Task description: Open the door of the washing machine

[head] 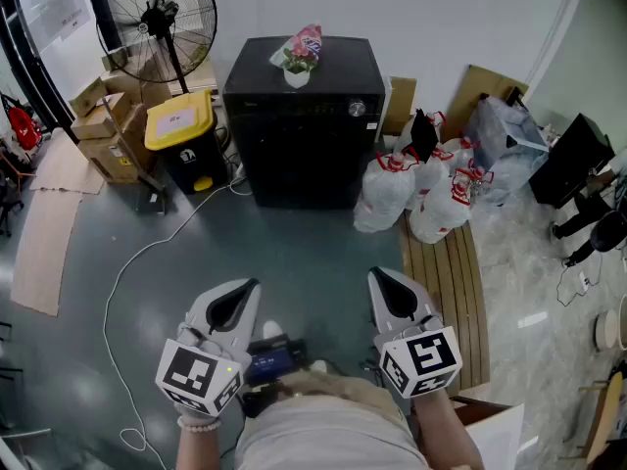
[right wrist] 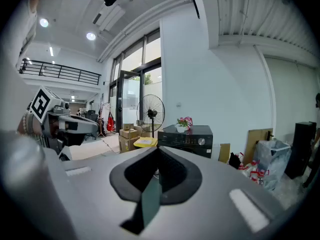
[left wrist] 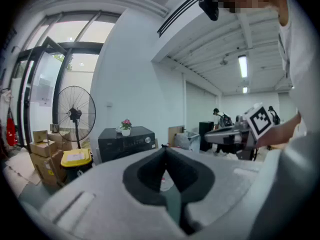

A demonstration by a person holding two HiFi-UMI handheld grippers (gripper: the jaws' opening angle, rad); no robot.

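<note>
Both grippers sit near, close to the person's body. Left gripper point(head: 243, 290): jaws together, nothing between them. Right gripper point(head: 380, 280): same, jaws together, empty. Both point toward the washing machine point(head: 304, 116), a black box against the far wall, centre, well apart from both grippers. A flower pot point(head: 297, 67) sits on its top. To its left are a yellow-lidded bin point(head: 181, 130), a standing fan point(head: 160, 18) and cardboard boxes point(head: 103, 125). To its right are white tied bags point(head: 411, 194), touching a slatted wooden bench point(head: 451, 282).
</note>
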